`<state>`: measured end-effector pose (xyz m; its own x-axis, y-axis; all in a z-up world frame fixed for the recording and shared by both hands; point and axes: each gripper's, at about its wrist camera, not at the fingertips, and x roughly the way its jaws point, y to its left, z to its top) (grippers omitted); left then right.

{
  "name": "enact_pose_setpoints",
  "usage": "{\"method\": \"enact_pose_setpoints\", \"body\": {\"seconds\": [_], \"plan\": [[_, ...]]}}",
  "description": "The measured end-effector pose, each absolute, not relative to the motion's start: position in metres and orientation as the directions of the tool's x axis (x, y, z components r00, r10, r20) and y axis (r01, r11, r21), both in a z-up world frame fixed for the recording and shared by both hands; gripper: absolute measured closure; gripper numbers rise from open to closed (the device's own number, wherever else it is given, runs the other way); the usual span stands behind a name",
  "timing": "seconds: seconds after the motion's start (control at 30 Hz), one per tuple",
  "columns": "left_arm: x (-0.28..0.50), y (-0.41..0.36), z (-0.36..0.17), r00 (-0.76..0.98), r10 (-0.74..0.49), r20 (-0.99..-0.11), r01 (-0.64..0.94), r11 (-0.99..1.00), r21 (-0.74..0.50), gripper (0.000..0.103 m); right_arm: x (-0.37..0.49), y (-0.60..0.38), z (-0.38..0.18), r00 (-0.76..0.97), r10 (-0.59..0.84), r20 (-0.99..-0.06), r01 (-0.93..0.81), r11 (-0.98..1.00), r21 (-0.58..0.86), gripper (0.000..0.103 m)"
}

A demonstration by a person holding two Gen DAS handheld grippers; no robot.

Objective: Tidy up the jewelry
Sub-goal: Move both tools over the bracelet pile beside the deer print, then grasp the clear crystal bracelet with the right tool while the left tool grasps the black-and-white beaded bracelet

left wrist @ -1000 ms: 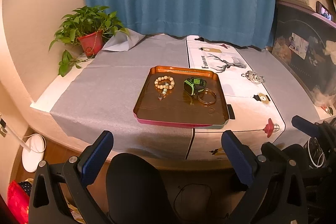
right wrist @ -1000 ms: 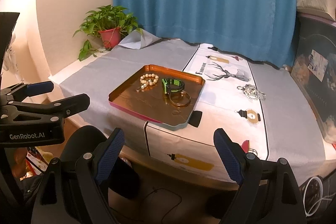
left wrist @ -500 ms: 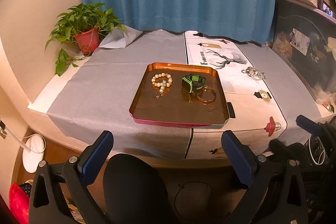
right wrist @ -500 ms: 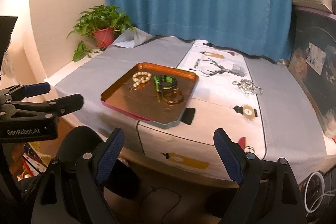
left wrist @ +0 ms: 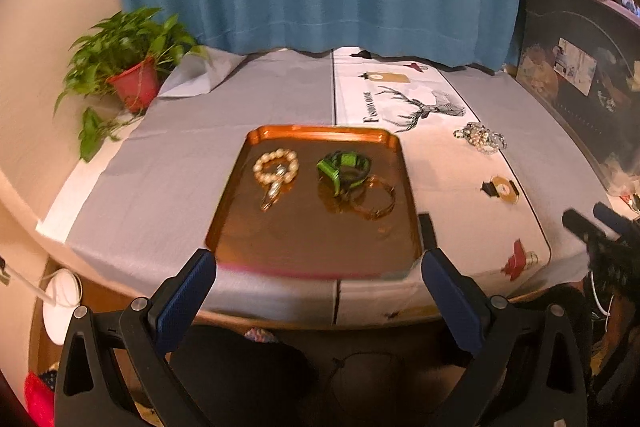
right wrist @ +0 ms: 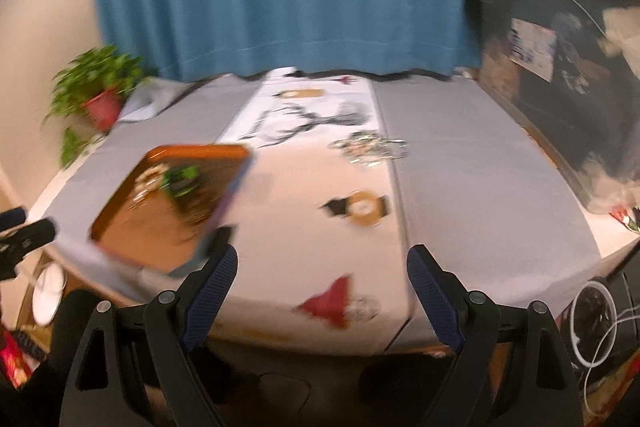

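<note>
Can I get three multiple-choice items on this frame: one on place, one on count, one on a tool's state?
1. Where does the silver jewelry pile lie?
A. in the tray
B. on the white runner, outside the tray
C. beside the plant pot

2. How many pieces lie in the tray?
A. one
B. three
C. five

3. How does the right tool stand?
A. shut on the watch
B. shut on nothing
C. open, holding nothing

Key:
1 B: the silver jewelry pile sits on the white runner, right of the tray.
2 B: a bead bracelet, a green and black watch and a thin bangle lie inside.
3 C: the right tool has its fingers wide apart over the table's near edge with nothing between them.
</note>
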<state>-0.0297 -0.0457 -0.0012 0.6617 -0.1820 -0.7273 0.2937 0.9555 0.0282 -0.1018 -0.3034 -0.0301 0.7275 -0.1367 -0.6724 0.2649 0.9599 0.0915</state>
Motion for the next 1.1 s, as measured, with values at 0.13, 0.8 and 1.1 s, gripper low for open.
{"method": "enact_pose_setpoints", "body": {"seconds": [0.13, 0.8, 1.1], "plan": [[-0.001, -0.074, -0.003, 0.650, -0.195, -0.735, 0.314, 0.949, 0.026, 0.001, -0.058, -0.353, -0.043, 0.702, -0.171, -0.692, 0.328, 0.939, 0.100, 0.016], [0.164, -0.247, -0.057, 0.576, -0.217, -0.788, 0.450, 0.889, 0.084, 0.001, 0.102, -0.447, -0.137, 0.571, -0.271, -0.775, 0.403, 0.915, -0.023, 0.012], [0.168, -0.273, -0.074, 0.559, -0.228, -0.798, 0.490, 0.866, 0.096, 0.001, 0.053, -0.502, -0.138, 0.542, -0.299, -0.785, 0.511, 0.859, 0.026, 0.009]]}}
